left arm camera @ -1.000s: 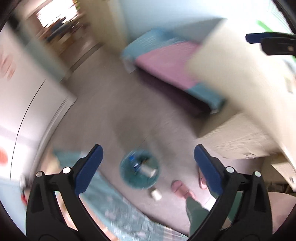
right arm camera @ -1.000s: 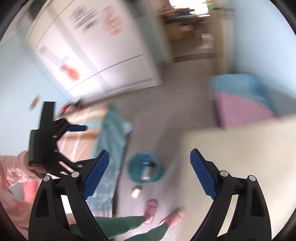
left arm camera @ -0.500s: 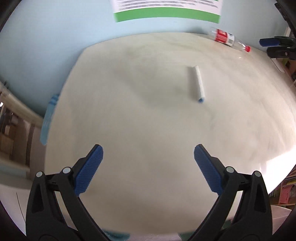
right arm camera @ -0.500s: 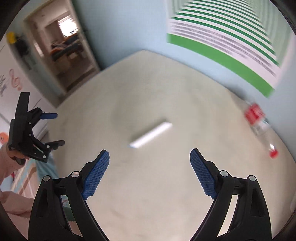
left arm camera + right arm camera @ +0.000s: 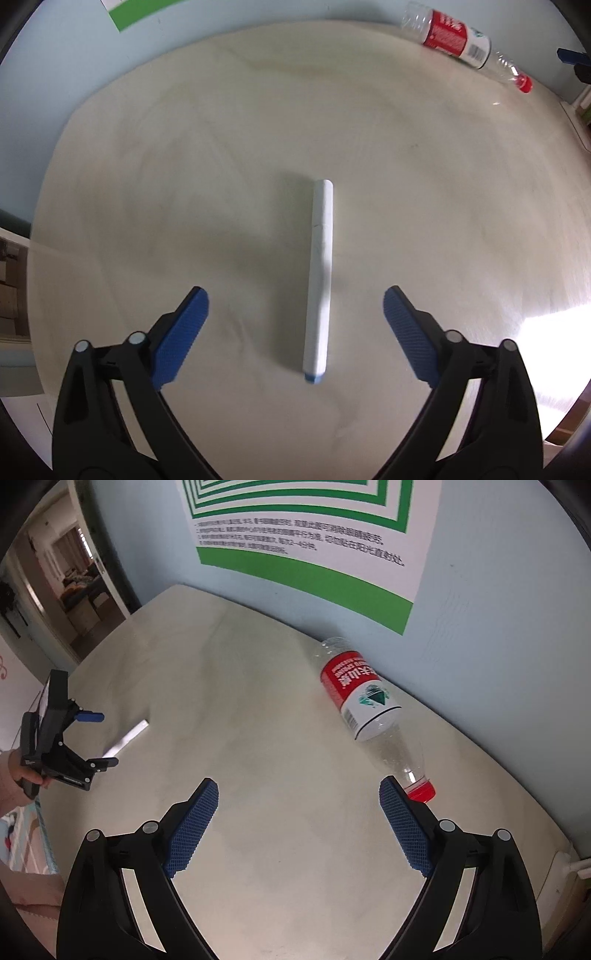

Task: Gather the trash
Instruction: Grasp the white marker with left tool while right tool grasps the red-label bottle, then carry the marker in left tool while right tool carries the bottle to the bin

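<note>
Item 1: your left tool (image 5: 295, 306). Blue pads spread wide, nothing pressed between them; the jaws have just been closing a little. It hangs over the tabletop (image 5: 424, 221), pointing steeply down.

Item 2: white tube (image 5: 320, 273), long and slim, blue cap at the near end. It lies flat on the tabletop, lengthwise between your left tool's two pads, touching neither. In the right wrist view it shows only as a pale sliver just beyond that tool.

Item 3: your right tool (image 5: 297, 801). Pads held wide apart, gripping nothing.

Item 4: plastic bottle (image 5: 364, 701), clear, red and white label, red cap. It lies on its side on the tabletop near the wall, cap end towards you. The cap sits just beside your right tool's right-hand pad; whether they touch, you cannot tell from here.

Item 5: poster (image 5: 306, 550), white with green bands and lines of print, fixed to the pale blue wall above the bottle.

Item 6: your left hand (image 5: 16, 775), wrapped round the left tool's handle at the tabletop's left edge.
</note>
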